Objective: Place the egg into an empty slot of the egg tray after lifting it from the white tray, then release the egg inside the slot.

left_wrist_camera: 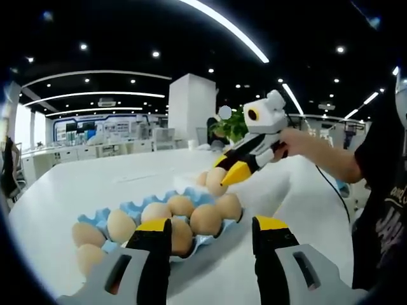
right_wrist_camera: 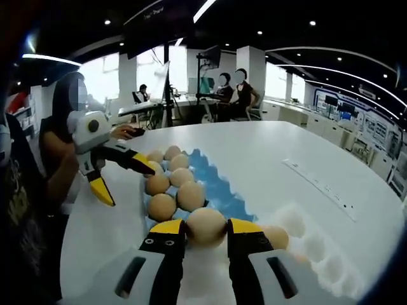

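Observation:
The blue egg tray (right_wrist_camera: 224,190) lies on the white table with several brown eggs in it; the slots along its right side are bare. My right gripper (right_wrist_camera: 206,229) is shut on a brown egg (right_wrist_camera: 205,223), held just above the tray's near edge. In the left gripper view the right gripper (left_wrist_camera: 222,175) comes in from the right with that egg (left_wrist_camera: 215,183) over the far side of the egg tray (left_wrist_camera: 130,208). My left gripper (left_wrist_camera: 213,225) is open with nothing between its jaws, near the tray's front. Its spread jaws also appear as the left gripper (right_wrist_camera: 124,180) beside the tray.
The white tray (right_wrist_camera: 315,249) sits right of the blue one, with another egg (right_wrist_camera: 278,236) in it. A person's hand (left_wrist_camera: 294,142) and arm hold the right gripper. People sit at desks behind the large white table (right_wrist_camera: 305,152).

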`<state>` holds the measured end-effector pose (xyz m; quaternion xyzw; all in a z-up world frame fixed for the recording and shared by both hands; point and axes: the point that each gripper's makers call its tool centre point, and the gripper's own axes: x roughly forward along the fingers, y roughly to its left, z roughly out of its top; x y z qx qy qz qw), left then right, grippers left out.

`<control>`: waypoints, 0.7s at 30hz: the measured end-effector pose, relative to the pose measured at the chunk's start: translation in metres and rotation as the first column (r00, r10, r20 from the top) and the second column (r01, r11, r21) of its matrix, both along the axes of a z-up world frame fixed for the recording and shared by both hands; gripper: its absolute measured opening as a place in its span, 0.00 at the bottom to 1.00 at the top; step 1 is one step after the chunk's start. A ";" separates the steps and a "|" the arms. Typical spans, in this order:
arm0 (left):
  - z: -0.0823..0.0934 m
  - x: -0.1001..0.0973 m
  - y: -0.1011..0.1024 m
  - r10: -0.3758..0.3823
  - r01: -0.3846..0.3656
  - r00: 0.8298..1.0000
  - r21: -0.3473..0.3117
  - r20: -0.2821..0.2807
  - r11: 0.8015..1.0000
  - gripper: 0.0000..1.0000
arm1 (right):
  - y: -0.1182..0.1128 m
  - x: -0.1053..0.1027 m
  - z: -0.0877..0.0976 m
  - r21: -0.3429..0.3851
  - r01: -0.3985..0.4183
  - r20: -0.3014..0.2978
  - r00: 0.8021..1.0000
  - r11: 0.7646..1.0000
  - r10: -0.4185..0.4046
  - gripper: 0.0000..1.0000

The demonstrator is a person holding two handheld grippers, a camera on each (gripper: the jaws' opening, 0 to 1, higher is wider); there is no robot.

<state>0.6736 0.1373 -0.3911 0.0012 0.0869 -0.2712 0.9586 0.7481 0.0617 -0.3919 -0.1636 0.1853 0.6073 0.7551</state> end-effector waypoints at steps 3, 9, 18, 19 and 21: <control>-0.001 -0.002 0.000 0.002 -0.002 1.000 -0.004 0.000 1.000 0.52 | 0.004 0.000 -0.003 -0.011 -0.009 -0.006 1.000 1.000 0.009 0.27; -0.002 -0.003 0.002 0.005 -0.005 1.000 -0.006 0.000 1.000 0.52 | 0.013 0.002 -0.010 -0.029 -0.024 -0.022 0.999 0.999 0.023 0.27; -0.003 -0.002 0.006 0.008 -0.008 1.000 -0.011 -0.002 1.000 0.52 | 0.019 0.011 -0.016 -0.029 -0.010 -0.077 0.997 1.000 0.008 0.27; -0.003 -0.002 0.006 0.007 -0.007 1.000 -0.012 -0.002 1.000 0.52 | 0.019 0.011 -0.016 -0.028 -0.009 -0.081 0.997 1.000 0.006 0.27; -0.003 0.001 0.007 0.007 -0.007 1.000 -0.013 -0.002 1.000 0.52 | 0.019 0.008 -0.019 -0.017 -0.001 -0.112 0.994 1.000 -0.001 0.27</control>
